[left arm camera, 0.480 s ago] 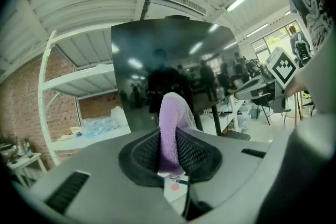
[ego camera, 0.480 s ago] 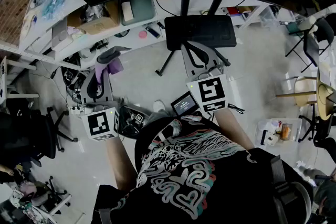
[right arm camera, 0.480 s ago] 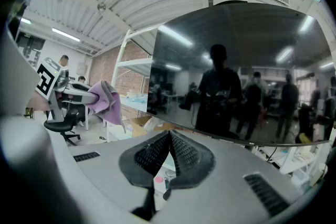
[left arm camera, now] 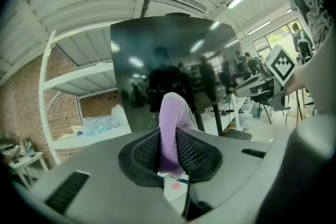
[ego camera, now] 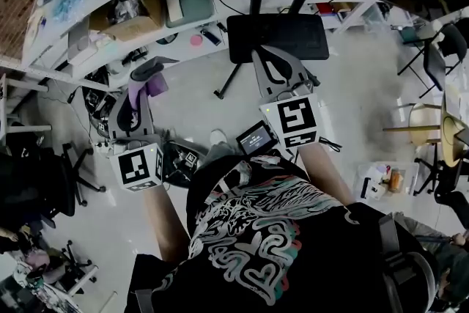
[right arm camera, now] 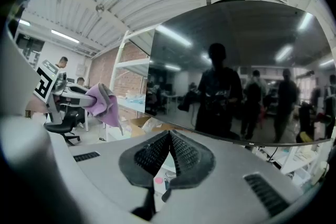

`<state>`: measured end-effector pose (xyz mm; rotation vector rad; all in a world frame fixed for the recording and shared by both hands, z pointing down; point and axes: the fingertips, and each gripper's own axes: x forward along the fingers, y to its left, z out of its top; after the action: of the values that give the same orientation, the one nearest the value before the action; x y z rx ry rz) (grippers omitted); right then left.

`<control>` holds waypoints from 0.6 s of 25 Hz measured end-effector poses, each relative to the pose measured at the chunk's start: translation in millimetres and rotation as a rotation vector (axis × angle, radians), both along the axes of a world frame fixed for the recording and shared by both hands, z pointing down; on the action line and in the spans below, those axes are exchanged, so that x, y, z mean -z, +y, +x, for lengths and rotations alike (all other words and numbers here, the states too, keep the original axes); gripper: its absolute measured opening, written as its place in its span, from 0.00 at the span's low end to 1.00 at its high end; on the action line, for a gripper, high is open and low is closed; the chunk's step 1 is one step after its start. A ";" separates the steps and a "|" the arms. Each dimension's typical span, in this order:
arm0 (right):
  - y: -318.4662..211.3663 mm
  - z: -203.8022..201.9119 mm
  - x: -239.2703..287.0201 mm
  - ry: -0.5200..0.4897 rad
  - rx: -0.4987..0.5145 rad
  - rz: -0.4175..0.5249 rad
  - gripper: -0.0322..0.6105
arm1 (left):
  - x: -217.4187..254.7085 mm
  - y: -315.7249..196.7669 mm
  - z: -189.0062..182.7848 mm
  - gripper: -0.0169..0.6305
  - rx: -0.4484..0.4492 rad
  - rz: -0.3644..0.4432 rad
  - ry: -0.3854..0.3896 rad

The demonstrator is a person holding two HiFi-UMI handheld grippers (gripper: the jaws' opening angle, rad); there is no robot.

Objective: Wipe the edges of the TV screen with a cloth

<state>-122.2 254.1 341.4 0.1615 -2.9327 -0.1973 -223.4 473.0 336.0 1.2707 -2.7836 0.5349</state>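
The left gripper [left arm camera: 167, 136] has its 2 jaws clamped on a purple cloth [left arm camera: 173, 110], which stands up between the ribbed pads and folds over at its top. The dark TV screen [left arm camera: 173, 60] stands ahead of it, reflecting ceiling lights. In the right gripper view the cloth hangs clear of the screen's left edge, not touching it. The right gripper [right arm camera: 169, 139] faces the screen's lower edge, jaws pressed together with nothing between them

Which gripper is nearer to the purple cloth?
Left. The left gripper is clamped on the purple cloth; the right gripper, jaws together and empty, is held apart from it, off to one side.
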 end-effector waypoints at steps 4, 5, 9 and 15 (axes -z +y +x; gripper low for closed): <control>-3.2 -8.0 -2.3 -0.016 -0.012 -0.023 0.10 | -1.6 1.8 -9.9 0.11 0.017 0.002 -0.001; -4.3 -9.8 -2.5 -0.019 -0.017 -0.021 0.10 | -2.0 2.9 -13.1 0.11 0.023 0.004 -0.001; -4.5 -20.6 -1.1 -0.018 -0.018 -0.019 0.10 | -2.2 7.8 -30.5 0.11 0.055 0.007 -0.002; -2.2 -59.6 -3.9 -0.043 -0.015 -0.011 0.10 | -13.3 15.1 -84.5 0.11 0.106 0.021 0.006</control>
<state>-181.8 251.9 345.3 0.1878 -2.9740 -0.1783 -307.9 488.1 349.4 1.1177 -2.8395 0.4955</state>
